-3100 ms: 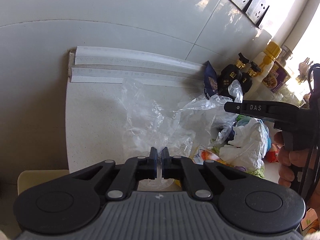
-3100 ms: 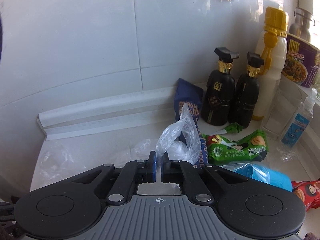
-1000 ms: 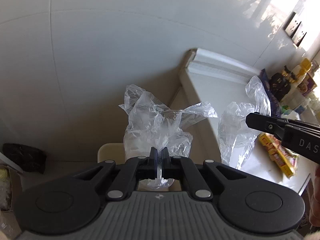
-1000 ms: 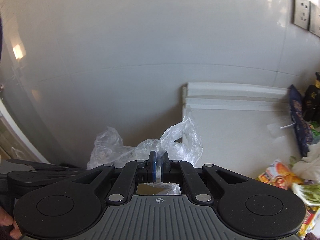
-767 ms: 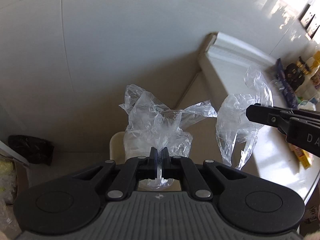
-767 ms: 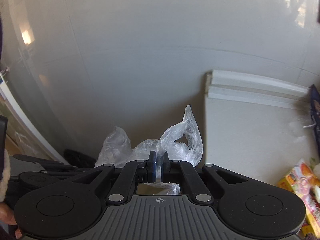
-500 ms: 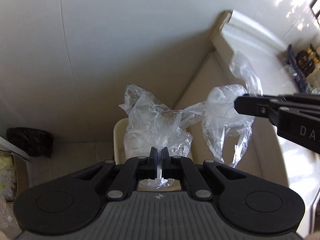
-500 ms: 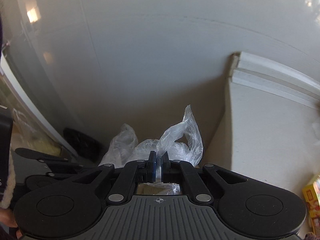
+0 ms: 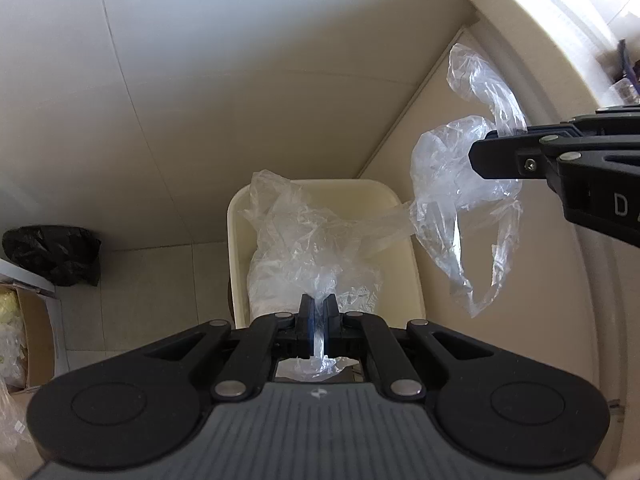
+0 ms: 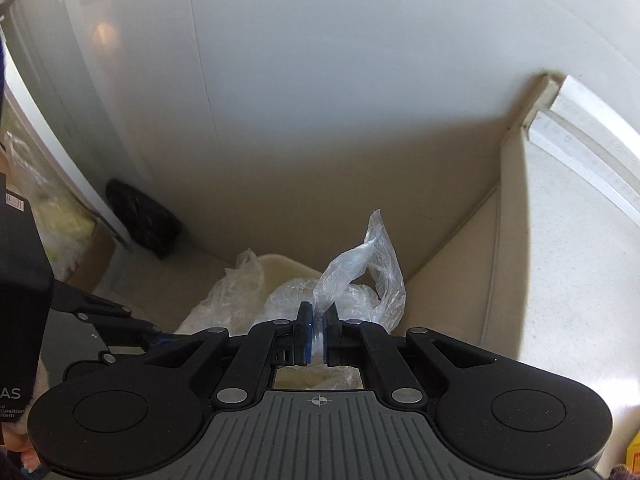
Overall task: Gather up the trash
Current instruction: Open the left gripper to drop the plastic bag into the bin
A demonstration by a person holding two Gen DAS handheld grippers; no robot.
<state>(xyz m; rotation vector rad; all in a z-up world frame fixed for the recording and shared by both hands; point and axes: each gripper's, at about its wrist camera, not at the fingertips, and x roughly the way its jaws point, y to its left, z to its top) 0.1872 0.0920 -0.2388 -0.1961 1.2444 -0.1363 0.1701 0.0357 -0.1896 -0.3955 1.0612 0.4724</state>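
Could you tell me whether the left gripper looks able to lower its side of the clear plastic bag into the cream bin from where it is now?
Probably yes. The left gripper, shut on the bag, hangs above the open bin, with nothing between them.

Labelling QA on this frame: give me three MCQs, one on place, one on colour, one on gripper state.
1. Where is the clear plastic bag?
A. flat on the countertop
B. hanging over the bin
C. on the floor

2. What colour is the bin?
A. cream
B. blue
C. red

3. How stands the left gripper?
A. wide open
B. shut on nothing
C. shut on the plastic

Key: B, the film hangs above the bin's opening; A, its rim is cream; C, film is pinched between its pads, and the right gripper pinches another part.
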